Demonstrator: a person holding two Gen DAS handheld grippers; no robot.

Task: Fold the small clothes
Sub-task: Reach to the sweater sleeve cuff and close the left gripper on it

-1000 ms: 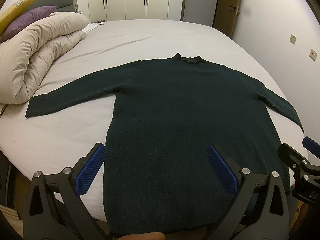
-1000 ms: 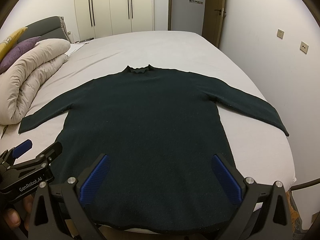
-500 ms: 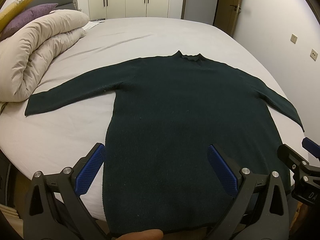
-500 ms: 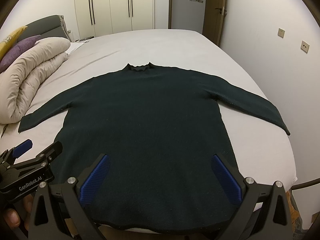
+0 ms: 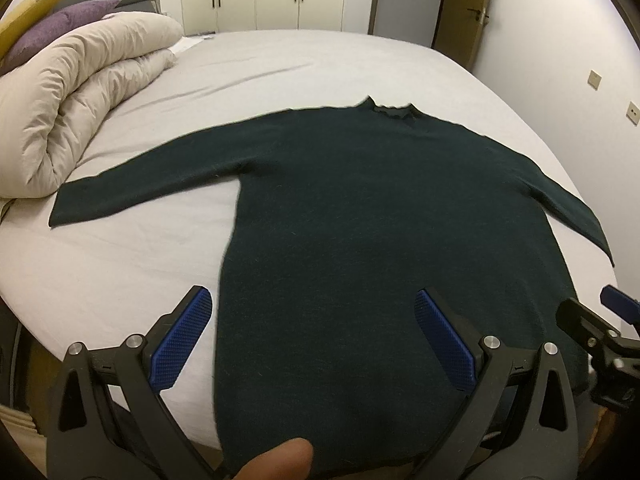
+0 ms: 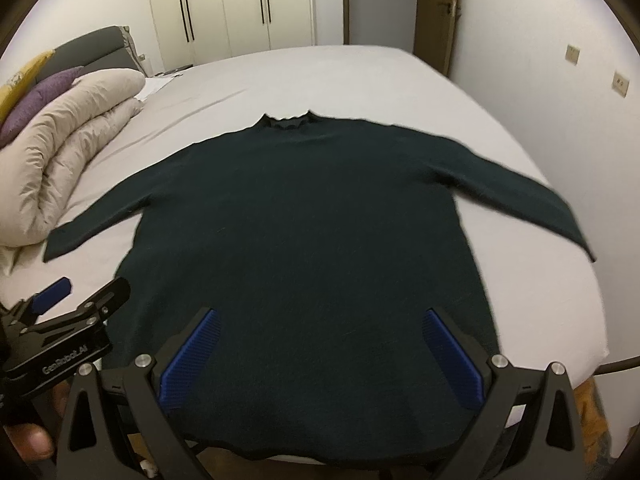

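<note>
1. The dark sweater (image 5: 372,216) lies flat on the bed (image 5: 120,264), sleeves spread.
2. My left claw (image 5: 312,340) and right claw (image 6: 320,356) hover spread apart, empty, over the hem.
3. Folding hasn't begun; next I'd probably grab a sleeve.

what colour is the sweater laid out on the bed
Very dark green, almost black, plain with no pattern. The sweater shows best in the left wrist view.

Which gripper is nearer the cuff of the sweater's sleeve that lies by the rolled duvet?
Left. The left gripper hangs over the sweater's hem on the side of that cuff; the right gripper is over the hem's other half, farther off.
</note>
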